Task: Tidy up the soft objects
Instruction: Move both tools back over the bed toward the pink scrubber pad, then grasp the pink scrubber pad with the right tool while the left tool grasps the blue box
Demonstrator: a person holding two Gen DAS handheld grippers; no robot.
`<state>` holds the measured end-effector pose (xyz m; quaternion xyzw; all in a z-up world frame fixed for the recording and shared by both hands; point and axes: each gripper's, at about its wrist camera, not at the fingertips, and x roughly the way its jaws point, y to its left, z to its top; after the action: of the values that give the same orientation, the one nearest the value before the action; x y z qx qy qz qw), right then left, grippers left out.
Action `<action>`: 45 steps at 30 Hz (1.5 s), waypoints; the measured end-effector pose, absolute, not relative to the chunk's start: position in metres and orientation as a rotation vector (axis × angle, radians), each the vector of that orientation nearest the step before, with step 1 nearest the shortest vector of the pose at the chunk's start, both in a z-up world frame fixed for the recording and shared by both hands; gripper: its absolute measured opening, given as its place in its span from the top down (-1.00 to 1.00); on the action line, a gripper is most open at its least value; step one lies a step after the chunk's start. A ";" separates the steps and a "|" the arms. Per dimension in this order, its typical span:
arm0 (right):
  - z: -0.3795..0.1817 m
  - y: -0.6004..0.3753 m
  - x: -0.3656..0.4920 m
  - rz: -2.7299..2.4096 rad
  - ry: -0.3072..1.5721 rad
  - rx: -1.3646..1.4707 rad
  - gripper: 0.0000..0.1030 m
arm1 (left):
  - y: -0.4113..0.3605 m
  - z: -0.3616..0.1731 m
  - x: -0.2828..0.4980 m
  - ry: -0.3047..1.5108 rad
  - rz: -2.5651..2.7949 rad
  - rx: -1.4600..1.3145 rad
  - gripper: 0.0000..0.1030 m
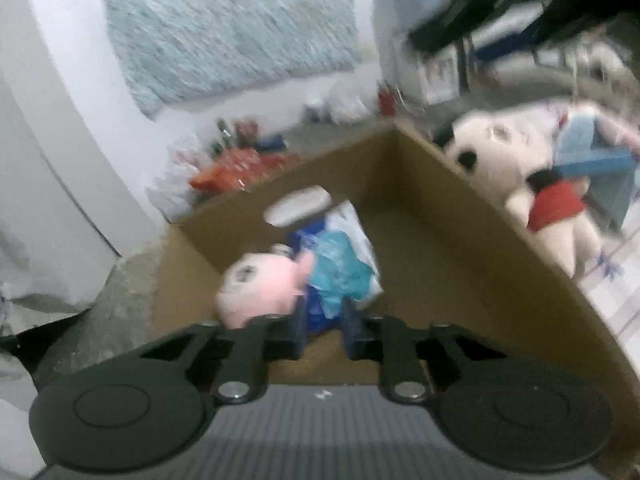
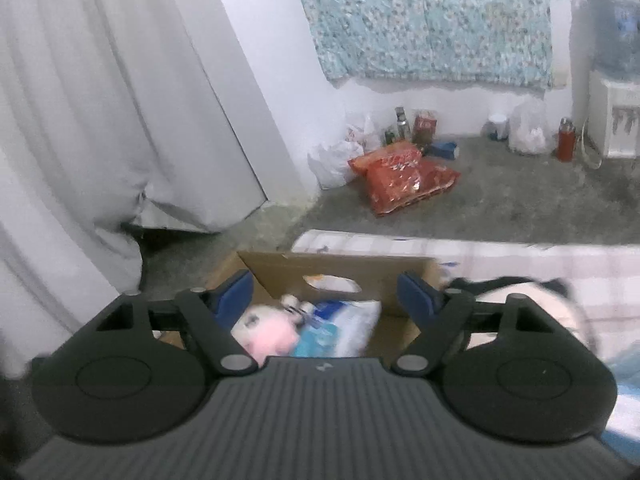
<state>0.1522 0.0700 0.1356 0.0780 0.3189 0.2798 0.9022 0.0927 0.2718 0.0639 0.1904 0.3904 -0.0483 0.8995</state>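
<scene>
An open cardboard box holds a pink plush and a blue and white plastic bag. My left gripper hangs over the box with its jaws nearly closed on a fold of the blue bag. A white and black plush with red shorts lies outside the box to the right, on the mat. My right gripper is open and empty above the same box; the pink plush and the bag show between its fingers. The white and black plush is blurred at its right.
A checked mat lies on the grey floor. Red snack bags, bottles and white plastic bags stand along the far wall. A white curtain hangs at left. A water dispenser stands at far right. A blue object lies beside the plush.
</scene>
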 end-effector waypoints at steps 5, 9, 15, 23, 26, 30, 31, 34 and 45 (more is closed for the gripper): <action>0.137 -0.005 0.124 0.597 0.689 0.177 -0.38 | 0.244 0.004 0.150 0.931 -0.087 0.475 0.90; 0.119 -0.062 0.122 0.578 0.720 0.268 -0.30 | 0.245 -0.012 0.175 0.956 -0.030 0.421 0.92; 0.097 -0.137 0.106 0.529 0.672 0.273 -0.30 | 0.240 0.000 0.155 0.932 0.025 0.461 0.50; 0.075 -0.250 0.070 0.457 0.537 0.360 -0.33 | 0.173 0.075 0.074 0.741 -0.048 0.519 0.09; 0.061 -0.277 0.064 0.456 0.505 0.365 -0.33 | 0.121 0.087 0.056 0.684 -0.204 0.570 -0.24; 0.042 -0.308 0.064 0.460 0.501 0.436 -0.47 | 0.044 0.068 0.050 0.602 -0.405 0.796 -0.36; 0.037 -0.316 0.066 0.472 0.506 0.441 -0.51 | 0.027 0.059 0.053 0.592 -0.444 0.844 -0.36; 0.020 -0.334 0.074 0.502 0.530 0.485 -0.55 | -0.012 0.030 0.070 0.569 -0.513 0.945 -0.36; -0.002 -0.357 0.084 0.613 0.647 0.550 -0.67 | -0.061 -0.015 0.123 0.542 -0.469 1.079 0.43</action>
<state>0.0838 -0.3567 -0.0016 0.2628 0.3091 0.2928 0.8658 0.1231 -0.0615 -0.0146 0.5025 0.2524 -0.2185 0.7975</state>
